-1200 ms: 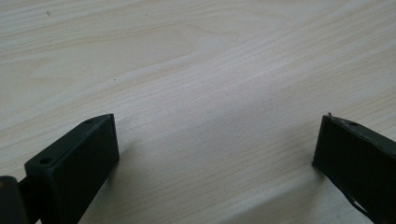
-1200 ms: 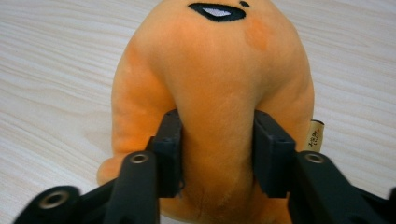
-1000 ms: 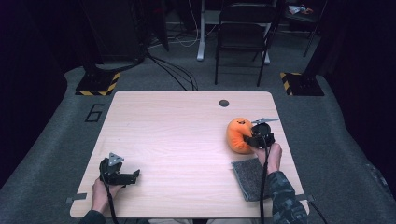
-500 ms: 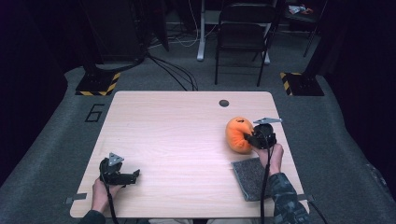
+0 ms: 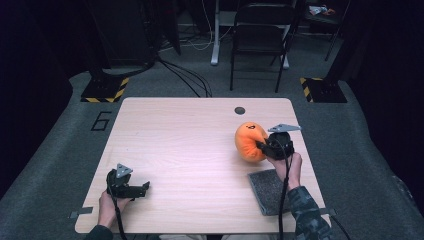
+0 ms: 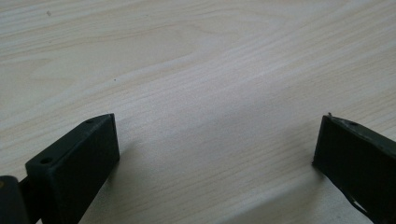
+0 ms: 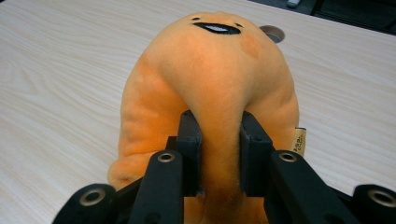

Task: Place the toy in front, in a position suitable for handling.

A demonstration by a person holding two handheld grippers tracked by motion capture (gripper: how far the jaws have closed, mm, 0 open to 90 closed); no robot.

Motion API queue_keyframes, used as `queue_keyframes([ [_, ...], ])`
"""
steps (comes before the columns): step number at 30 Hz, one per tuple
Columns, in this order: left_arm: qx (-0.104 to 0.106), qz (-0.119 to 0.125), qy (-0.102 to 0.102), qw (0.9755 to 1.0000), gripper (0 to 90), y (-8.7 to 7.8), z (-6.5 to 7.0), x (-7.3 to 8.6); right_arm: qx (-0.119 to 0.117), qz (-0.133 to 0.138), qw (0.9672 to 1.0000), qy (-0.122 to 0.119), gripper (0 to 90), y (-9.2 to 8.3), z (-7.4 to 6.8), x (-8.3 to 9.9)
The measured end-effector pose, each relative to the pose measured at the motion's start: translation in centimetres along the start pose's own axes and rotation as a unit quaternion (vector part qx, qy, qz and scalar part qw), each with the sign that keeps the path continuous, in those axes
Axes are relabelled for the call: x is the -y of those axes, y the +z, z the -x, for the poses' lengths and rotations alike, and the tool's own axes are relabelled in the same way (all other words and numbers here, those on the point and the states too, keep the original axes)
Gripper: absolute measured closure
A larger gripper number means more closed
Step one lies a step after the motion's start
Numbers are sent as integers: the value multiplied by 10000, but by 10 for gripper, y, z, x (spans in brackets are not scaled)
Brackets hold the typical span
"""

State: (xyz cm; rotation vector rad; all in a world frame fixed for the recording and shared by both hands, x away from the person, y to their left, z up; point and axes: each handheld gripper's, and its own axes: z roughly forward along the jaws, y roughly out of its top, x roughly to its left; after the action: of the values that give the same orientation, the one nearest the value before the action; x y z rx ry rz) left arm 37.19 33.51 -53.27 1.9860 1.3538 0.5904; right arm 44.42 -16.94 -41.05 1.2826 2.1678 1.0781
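Note:
An orange plush toy [image 5: 248, 140] with a stitched face sits at the right side of the wooden table [image 5: 190, 145]. My right gripper [image 5: 262, 146] is shut on it from the right. In the right gripper view the two black jaws pinch a fold of the orange plush toy [image 7: 210, 79], which bulges above my right gripper [image 7: 218, 154]. My left gripper [image 5: 140, 189] rests near the table's front left corner, held by a hand. Its jaws stand wide apart over bare wood in the left gripper view, where my left gripper [image 6: 217, 154] holds nothing.
A grey cloth pad [image 5: 270, 190] lies at the front right, under the right forearm. A round dark grommet [image 5: 240, 110] is set in the table near its far edge. Behind the table stand a black chair [image 5: 260, 35] and floor cables.
The right gripper has risen slightly with the plush toy pinched in it. The left gripper has stayed where it was.

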Motion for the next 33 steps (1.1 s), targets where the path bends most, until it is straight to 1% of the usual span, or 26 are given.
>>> queue_keyframes([
  [4, -1, -1, -1, 10000, 0, 0, 0, 0, -114, 23, 9998, -134, 737, -2, -10, -3],
  [5, 1, -2, 1, 10000, 0, 0, 0, 0, -114, 23, 9998, -134, 737, -2, -10, -3],
  [6, 15, -30, 7, 10000, 0, 0, 0, 0, -163, 44, 9997, -167, 737, -4, -16, -4],
  [8, 14, -30, 7, 10000, 0, 0, 0, 0, -217, 72, 9994, -248, 736, -4, -20, -5],
  [9, 14, -30, 7, 10000, 0, 0, 0, 0, -252, 65, 9994, -242, 736, -5, -23, -5],
  [14, 20, -51, 11, 10000, 0, -1, 0, 0, -402, 69, 9984, -391, 734, -5, -37, -7],
  [15, 15, -21, 5, 10000, 0, 0, 0, 0, -426, 82, 9980, -455, 734, -5, -39, -7],
  [22, 16, -22, 6, 10000, 0, 0, 0, 0, -631, 100, 9959, -642, 734, -6, -58, -10],
  [28, 15, -21, 8, 10000, 0, 0, 0, 0, -752, 61, 9943, -750, 733, -4, -67, -9],
  [33, 14, -19, 8, 10000, 0, 0, 0, 0, -815, 10, 9938, -752, 731, -3, -72, -7],
])
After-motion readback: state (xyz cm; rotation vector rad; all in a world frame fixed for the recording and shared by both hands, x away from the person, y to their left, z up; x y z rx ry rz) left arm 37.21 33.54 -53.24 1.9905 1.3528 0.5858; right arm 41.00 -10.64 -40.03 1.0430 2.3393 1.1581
